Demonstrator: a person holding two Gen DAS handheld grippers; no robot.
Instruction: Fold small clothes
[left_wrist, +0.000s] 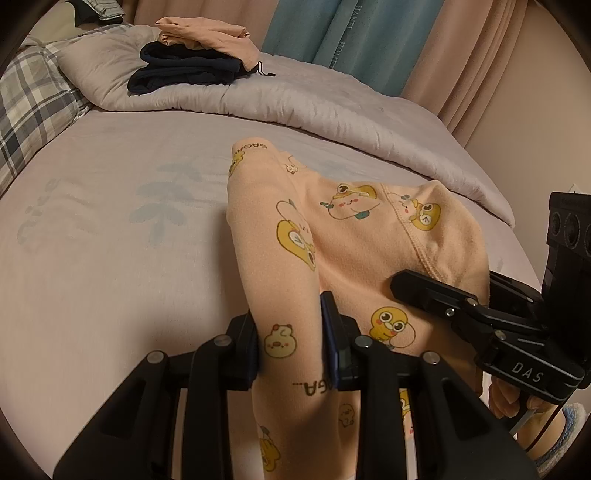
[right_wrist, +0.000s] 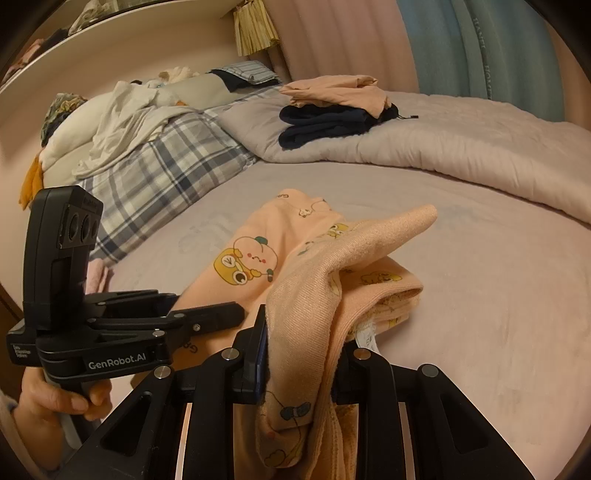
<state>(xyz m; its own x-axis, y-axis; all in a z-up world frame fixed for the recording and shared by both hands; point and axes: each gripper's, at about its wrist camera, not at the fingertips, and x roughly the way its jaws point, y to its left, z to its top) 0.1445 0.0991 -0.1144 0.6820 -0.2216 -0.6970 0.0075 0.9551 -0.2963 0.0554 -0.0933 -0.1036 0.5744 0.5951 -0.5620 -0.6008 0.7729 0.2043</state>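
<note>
Peach printed pants (left_wrist: 332, 236) hang gripped in my left tool (left_wrist: 290, 345) and right tool (right_wrist: 299, 354), trailing ahead onto the bed (left_wrist: 110, 240); mid-fold, I next lay them flat.

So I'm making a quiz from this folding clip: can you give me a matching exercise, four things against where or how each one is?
Things:
1. printed peach garment
2. dark navy folded clothes
3. plain peach folded garment
4. plaid bedding

Places or states:
A. on top of the stack on the quilt
B. at the left side of the bed, beside the grey quilt
C. pinched by the left gripper and the right gripper
D. bottom of the stack on the quilt

Pairs: 1-C, 2-D, 3-A, 4-B
</note>
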